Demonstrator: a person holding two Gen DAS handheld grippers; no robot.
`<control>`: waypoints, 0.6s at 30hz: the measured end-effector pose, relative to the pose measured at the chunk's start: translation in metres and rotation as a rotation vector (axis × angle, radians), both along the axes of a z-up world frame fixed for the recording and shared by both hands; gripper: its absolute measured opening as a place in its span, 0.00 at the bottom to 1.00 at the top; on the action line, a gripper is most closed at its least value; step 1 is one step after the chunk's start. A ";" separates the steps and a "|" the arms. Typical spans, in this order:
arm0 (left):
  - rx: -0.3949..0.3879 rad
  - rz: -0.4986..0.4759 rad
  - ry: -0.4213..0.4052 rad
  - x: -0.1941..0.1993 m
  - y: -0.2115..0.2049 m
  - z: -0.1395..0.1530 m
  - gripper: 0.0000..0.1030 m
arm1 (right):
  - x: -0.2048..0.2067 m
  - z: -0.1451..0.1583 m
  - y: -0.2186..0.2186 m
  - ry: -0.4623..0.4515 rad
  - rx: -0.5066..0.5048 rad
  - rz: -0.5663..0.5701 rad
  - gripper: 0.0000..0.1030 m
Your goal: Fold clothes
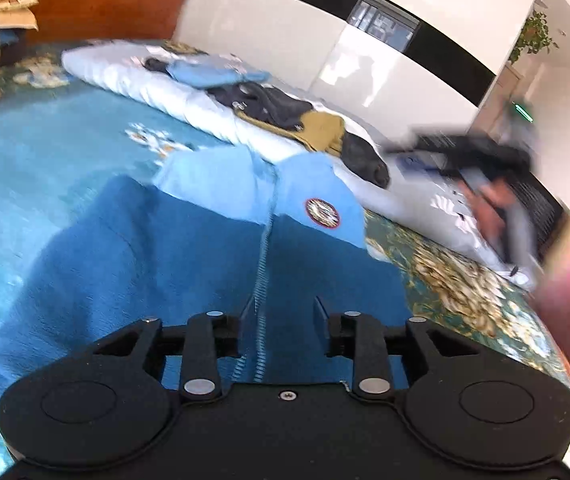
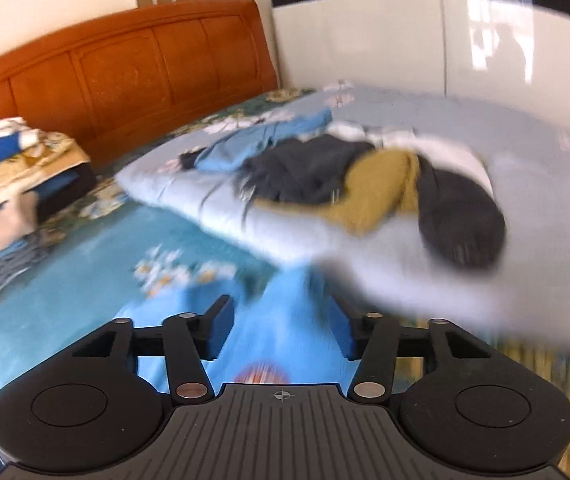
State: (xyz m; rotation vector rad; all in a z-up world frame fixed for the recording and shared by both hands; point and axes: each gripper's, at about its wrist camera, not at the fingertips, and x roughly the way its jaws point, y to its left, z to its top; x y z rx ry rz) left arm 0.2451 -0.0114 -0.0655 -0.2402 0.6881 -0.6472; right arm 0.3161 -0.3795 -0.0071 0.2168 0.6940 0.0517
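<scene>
Your blue jacket (image 1: 189,240) lies flat on bed, front up, zipper closed down middle. Body dark blue, shoulders light blue, round red-rimmed badge (image 1: 323,212) on one side of chest. Beyond it, your unfolded heap (image 2: 349,188) sits on pale quilt: light blue piece, dark grey pieces, mustard piece, all crumpled, overlapping. Right view blurred.

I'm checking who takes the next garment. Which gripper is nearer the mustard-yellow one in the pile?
Right, as far as I can judge. The right gripper faces the mustard-yellow garment just ahead, over the blue jacket. The left gripper hangs above the jacket's zip, further back.
</scene>
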 end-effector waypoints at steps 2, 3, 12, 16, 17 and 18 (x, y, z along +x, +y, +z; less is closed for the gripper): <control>0.018 0.026 -0.008 0.000 0.007 0.002 0.36 | -0.046 -0.017 0.004 0.041 0.078 0.020 0.50; 0.025 0.044 -0.013 -0.001 0.012 0.002 0.38 | -0.068 -0.026 0.007 0.063 0.110 0.021 0.50; 0.094 0.226 -0.005 0.008 0.081 0.008 0.47 | -0.204 -0.052 0.028 0.175 0.161 -0.053 0.53; 0.112 0.281 0.022 0.014 0.105 0.003 0.52 | -0.241 -0.031 0.036 0.115 0.131 0.028 0.76; 0.117 0.287 0.036 0.018 0.108 -0.001 0.52 | -0.243 -0.033 0.037 0.112 0.122 0.027 0.75; 0.123 0.293 0.046 0.021 0.110 -0.005 0.52 | -0.241 -0.041 0.037 0.130 0.123 0.013 0.75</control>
